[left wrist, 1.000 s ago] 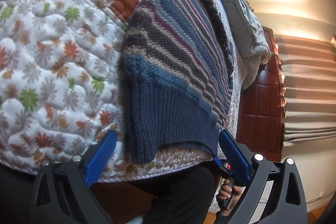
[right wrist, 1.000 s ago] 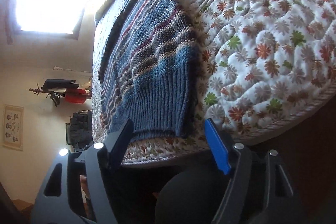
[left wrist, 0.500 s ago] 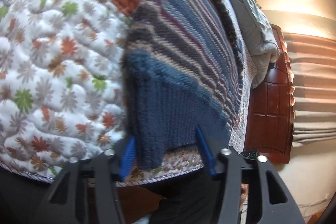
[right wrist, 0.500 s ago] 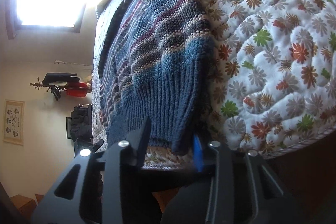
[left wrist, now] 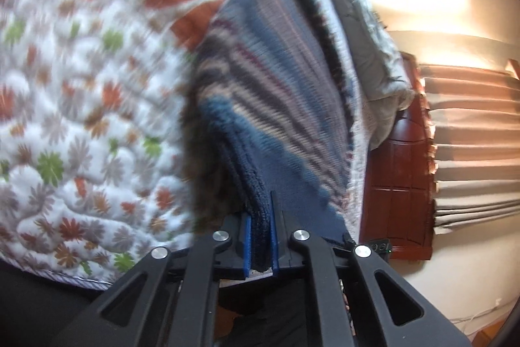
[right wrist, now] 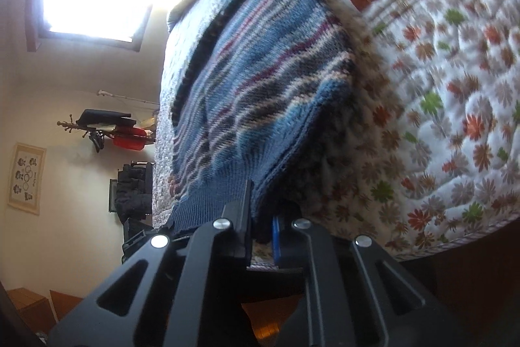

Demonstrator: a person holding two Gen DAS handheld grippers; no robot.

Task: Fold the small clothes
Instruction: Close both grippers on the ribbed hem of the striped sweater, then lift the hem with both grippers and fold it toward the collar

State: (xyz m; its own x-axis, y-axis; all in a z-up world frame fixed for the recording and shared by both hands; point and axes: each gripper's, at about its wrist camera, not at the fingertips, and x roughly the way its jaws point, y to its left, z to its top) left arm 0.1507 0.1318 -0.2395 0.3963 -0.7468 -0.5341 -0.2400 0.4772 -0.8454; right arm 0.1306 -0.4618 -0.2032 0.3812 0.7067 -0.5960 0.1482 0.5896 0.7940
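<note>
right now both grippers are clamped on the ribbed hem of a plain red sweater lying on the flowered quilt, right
Not quite: the sweater is blue with stripes, not plain red, as both wrist views show. The rest holds: the left gripper and right gripper are each shut on its ribbed hem, on the flowered quilt.

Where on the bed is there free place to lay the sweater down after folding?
The floral quilt lies bare beside the striped sweater, out to its piped near edge. Past the sweater's far side only a narrow strip remains, crowded by the grey bedding. Left gripper and right gripper pinch the sweater's ribbed hem.
</note>
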